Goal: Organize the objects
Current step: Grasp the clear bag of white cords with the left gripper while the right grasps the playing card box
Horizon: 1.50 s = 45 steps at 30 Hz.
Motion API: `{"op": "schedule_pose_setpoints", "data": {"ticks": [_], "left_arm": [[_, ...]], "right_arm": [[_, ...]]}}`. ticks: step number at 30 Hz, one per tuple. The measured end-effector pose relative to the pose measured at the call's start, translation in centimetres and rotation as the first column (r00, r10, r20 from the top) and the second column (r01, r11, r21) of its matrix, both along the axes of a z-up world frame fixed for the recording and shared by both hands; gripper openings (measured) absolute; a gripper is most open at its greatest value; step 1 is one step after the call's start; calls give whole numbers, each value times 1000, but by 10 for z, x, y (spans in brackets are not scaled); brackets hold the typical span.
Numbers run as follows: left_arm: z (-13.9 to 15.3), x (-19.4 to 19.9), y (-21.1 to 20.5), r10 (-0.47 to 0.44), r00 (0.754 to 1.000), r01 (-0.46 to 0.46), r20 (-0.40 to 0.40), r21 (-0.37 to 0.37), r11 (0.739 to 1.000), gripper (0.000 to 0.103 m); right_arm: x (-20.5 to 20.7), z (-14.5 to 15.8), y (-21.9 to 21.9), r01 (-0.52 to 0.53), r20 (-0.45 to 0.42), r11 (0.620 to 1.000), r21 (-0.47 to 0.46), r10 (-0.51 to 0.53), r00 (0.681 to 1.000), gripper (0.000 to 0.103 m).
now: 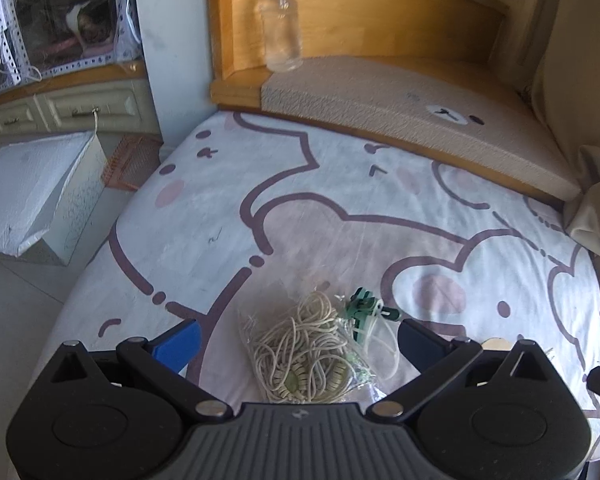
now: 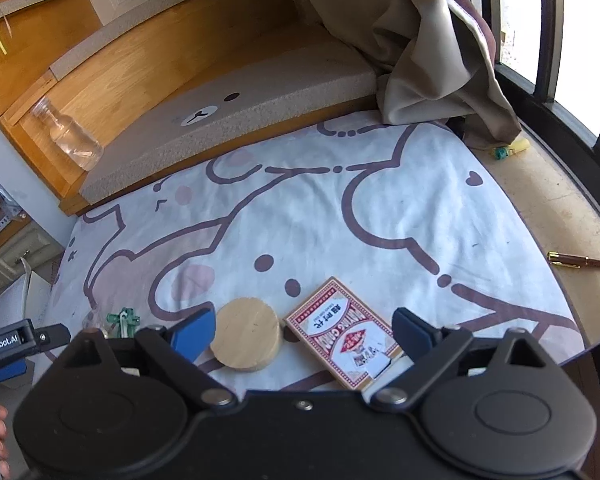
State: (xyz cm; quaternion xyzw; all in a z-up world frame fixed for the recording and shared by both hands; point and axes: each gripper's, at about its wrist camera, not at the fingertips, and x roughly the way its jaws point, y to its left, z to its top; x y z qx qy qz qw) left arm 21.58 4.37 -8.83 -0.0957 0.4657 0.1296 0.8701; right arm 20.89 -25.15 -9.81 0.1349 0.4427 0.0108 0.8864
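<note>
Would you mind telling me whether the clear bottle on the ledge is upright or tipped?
Upright: the bottle stands on its base, cap on top.

Left gripper (image 2: 24,340) — white lettering "GenRobot.AI" on its black side, seen at the left edge of the right wrist view; the first letter is cut off by the frame.

Card box (image 2: 344,334), near centre-right on the bedsheet (image 2: 380,208) — red and cream, lying flat, print upside down to the camera. Large Chinese characters on a cream band near the far end, roughly "超时代", not certain. Curved Latin lettering along the red border, too small and distorted to read.

Left wrist view — no readable text.
</note>
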Motion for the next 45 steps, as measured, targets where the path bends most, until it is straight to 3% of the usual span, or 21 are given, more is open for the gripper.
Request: {"op": "schedule_pose_setpoints", "data": {"ticks": [9, 13, 20, 25, 27, 31, 35, 38, 40, 45], "left_arm": [[-26, 15, 9, 49, 997, -51, -61, -23, 998, 103], [-36, 20, 12, 65, 994, -69, -85, -50, 996, 103], [-50, 25, 17, 90, 988, -102, -128, -90, 991, 103], [-57, 26, 16, 82, 986, -95, -146, -84, 992, 103], [-61, 27, 16, 73, 985, -87, -159, -80, 993, 103], [-69, 25, 22, 94, 978, -109, -187, -71, 991, 103], [-71, 23, 28, 106, 973, -119, -204, -52, 992, 103], [-70, 22, 27, 82, 976, -90, -203, -32, 995, 101], [-70, 21, 20, 23, 978, -23, -206, 1, 1000, 96], [-72, 17, 7, -96, 969, 104, -230, 25, 994, 82]], "right_arm": [[14, -22, -6, -101, -24, 986, -133, 99, 995, 88], [19, -37, -7, -141, -75, 984, -110, 134, 988, 85], [26, -47, -12, -121, -97, 992, -44, 117, 988, 84], [30, -56, -15, -100, -116, 995, 13, 101, 988, 85], [30, -60, -12, -101, -123, 994, 29, 104, 987, 90], [31, -60, -4, -140, -139, 990, 17, 141, 980, 94], [32, -58, 2, -199, -175, 978, 66, 207, 963, 92], [35, -60, 5, -207, -222, 973, 98, 225, 949, 78], [36, -61, 7, -201, -236, 977, 70, 212, 948, 68], [39, -64, 9, -165, -231, 986, 30, 167, 958, 63]]}}
